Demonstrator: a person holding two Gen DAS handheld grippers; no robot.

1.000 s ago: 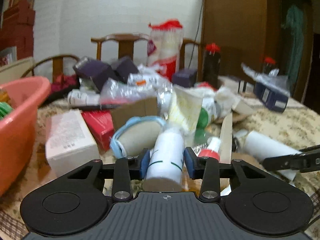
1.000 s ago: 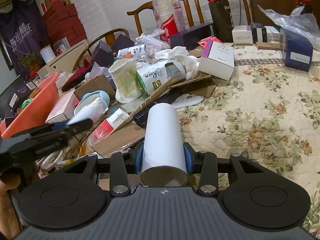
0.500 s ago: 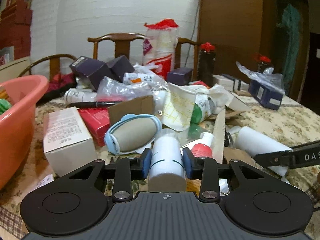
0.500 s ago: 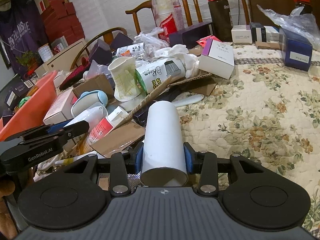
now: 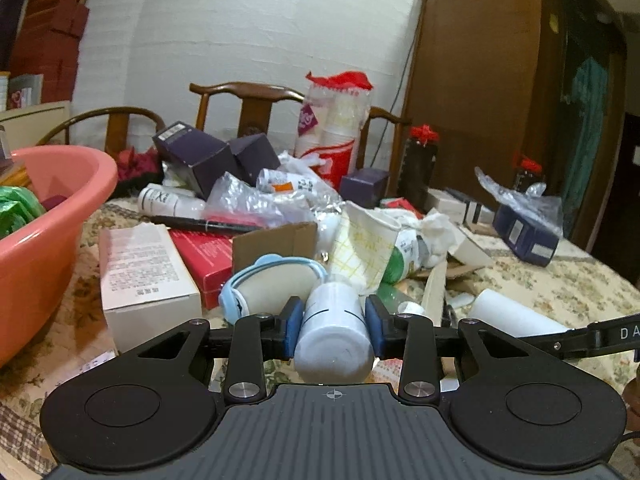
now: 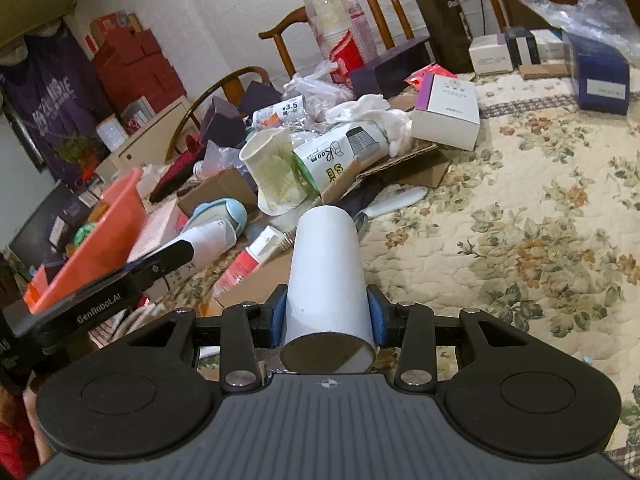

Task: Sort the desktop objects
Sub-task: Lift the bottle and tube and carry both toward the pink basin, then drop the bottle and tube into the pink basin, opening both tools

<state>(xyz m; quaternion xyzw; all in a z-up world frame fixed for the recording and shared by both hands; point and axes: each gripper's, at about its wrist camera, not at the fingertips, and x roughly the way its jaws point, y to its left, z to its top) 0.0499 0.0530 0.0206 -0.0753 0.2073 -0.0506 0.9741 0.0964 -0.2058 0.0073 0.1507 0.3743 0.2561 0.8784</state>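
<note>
Both claws loaded during sorting. The left claw is clenched on a white bottle, its blue pads pressed to the bottle's 2 sides, base toward the camera. The right claw grasps a white paper tube the same way, open end toward the camera. Each object lies lengthwise between its claw's fingers, projecting forward over the cluttered counter. Probable step: carrying each to its sorted place, perhaps the pink basin at left. To do it well, keep the grip firm, lift clear of the pile, and move 1 claw at a time, since they sit near each other.
</note>
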